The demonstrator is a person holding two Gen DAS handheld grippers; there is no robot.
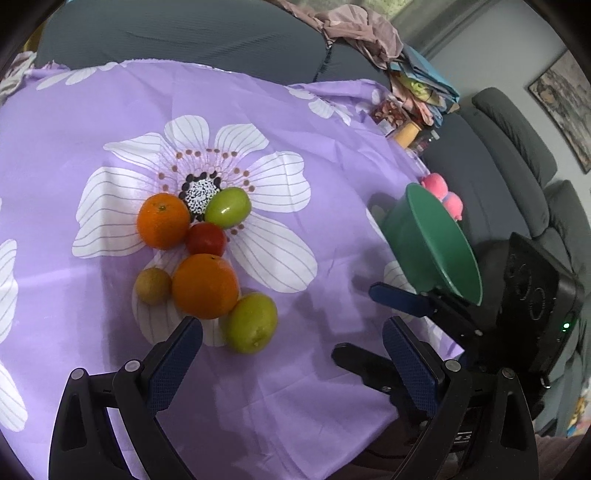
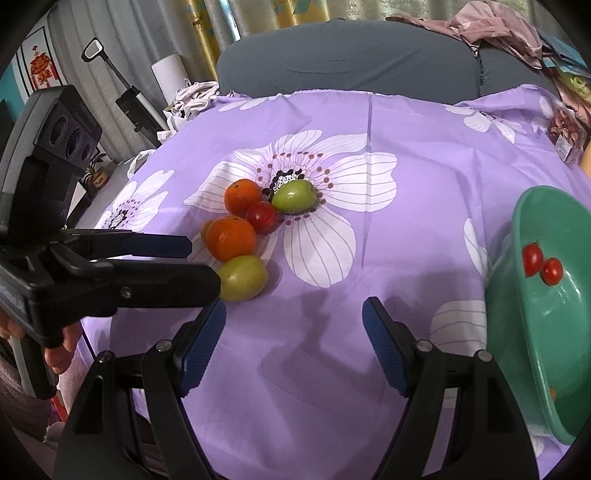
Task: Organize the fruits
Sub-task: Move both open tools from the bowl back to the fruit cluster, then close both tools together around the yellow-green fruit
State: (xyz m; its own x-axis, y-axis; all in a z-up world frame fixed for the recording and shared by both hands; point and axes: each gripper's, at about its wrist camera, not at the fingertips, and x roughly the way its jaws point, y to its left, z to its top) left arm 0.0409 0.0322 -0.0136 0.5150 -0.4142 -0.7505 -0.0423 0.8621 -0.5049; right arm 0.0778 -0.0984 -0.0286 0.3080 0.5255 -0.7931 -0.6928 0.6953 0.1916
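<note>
Both jaws apart and empty: left hand-held gripper [image 1: 291, 347], right hand-held gripper [image 2: 293, 321]. Fruit clustered mid-worktop [image 1: 332, 406]; nearest green fruit [image 1: 251, 323] likely firm, smooth, prone to rolling. Best pinched across the middle, then into the green bowl [image 2: 517, 332] alongside two cherry tomatoes [image 2: 541, 264].

A grey sofa [image 2: 351, 55] stands behind the table, curtains [image 2: 207, 22] and framed picture [image 1: 565, 107] beyond.

Both grippers [image 1: 291, 350] [image 2: 293, 334] — jaws apart, empty.
</note>
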